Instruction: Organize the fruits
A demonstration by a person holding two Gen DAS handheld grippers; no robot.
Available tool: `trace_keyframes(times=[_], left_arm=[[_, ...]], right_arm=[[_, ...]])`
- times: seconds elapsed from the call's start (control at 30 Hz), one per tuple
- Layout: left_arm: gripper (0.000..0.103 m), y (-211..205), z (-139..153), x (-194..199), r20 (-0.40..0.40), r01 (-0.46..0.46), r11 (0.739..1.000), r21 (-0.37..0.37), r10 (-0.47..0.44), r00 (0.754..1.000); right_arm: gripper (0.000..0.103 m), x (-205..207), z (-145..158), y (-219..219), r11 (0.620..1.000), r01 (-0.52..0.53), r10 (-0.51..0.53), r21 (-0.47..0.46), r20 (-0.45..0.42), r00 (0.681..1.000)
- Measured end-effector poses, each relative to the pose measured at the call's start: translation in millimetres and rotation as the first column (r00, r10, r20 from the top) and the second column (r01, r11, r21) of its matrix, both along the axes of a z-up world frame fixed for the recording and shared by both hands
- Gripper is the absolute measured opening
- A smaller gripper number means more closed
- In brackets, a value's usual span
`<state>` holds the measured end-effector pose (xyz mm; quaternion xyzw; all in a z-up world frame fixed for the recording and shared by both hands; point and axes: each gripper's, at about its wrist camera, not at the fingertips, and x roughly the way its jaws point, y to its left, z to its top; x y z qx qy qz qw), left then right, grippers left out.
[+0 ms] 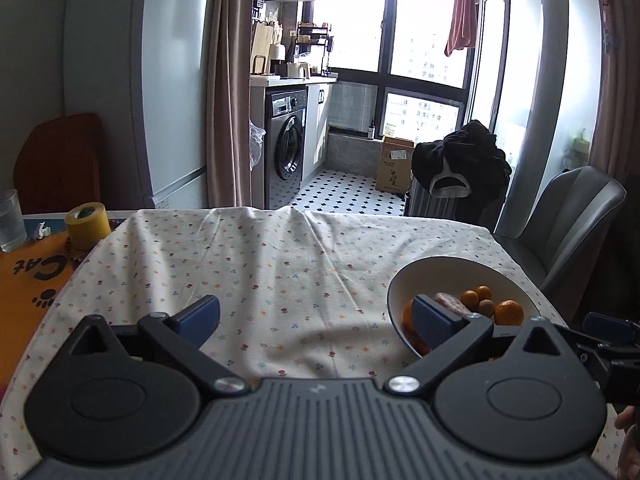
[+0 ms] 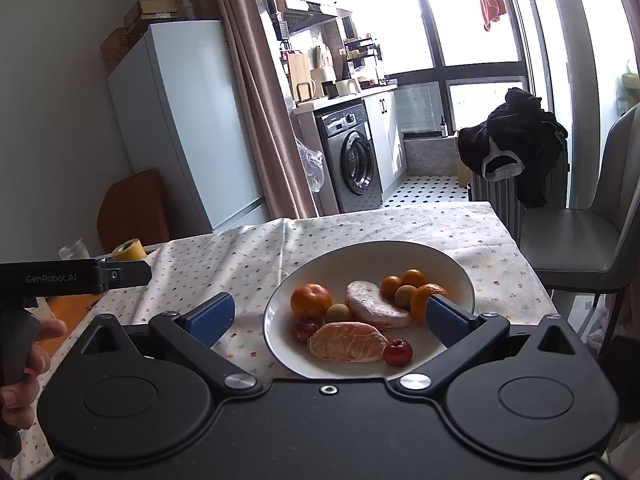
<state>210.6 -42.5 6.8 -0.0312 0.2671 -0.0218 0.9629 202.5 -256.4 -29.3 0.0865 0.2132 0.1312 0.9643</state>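
A white bowl [image 2: 448,258] sits on the flowered tablecloth and holds the fruit: an orange [image 2: 311,300], a peeled citrus half [image 2: 346,342], a pale pink wedge [image 2: 376,308], small kumquats [image 2: 402,282], round tan fruits and red berries [image 2: 398,352]. My right gripper [image 2: 330,316] hovers open just in front of the bowl, with nothing between its blue pads. In the left wrist view the bowl [image 1: 440,270] lies to the right, and my left gripper [image 1: 316,314] stands open above bare cloth, its right finger overlapping the bowl's near rim.
A yellow tape roll [image 1: 87,226] and a glass of water [image 1: 10,220] stand at the table's far left on an orange mat [image 1: 24,292]. A grey chair [image 2: 580,240] stands at the right edge. The fridge and washing machine lie beyond the table.
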Motion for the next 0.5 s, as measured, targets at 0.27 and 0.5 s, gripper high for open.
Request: trace_keyframes(times=[0.27, 0.5], left_arm=[[0.103, 30, 19, -32, 0.015, -0.057, 0.998, -0.028, 0.057, 0.998], [0.103, 49, 33, -62, 0.03, -0.09, 0.994, -0.057, 0.092, 0.995]], right_arm=[[0.103, -19, 17, 8, 1.0, -0.003, 0.003, -0.007, 0.011, 1.0], [0.103, -37, 32, 12, 1.0, -0.005, 0.006, -0.023, 0.027, 1.0]])
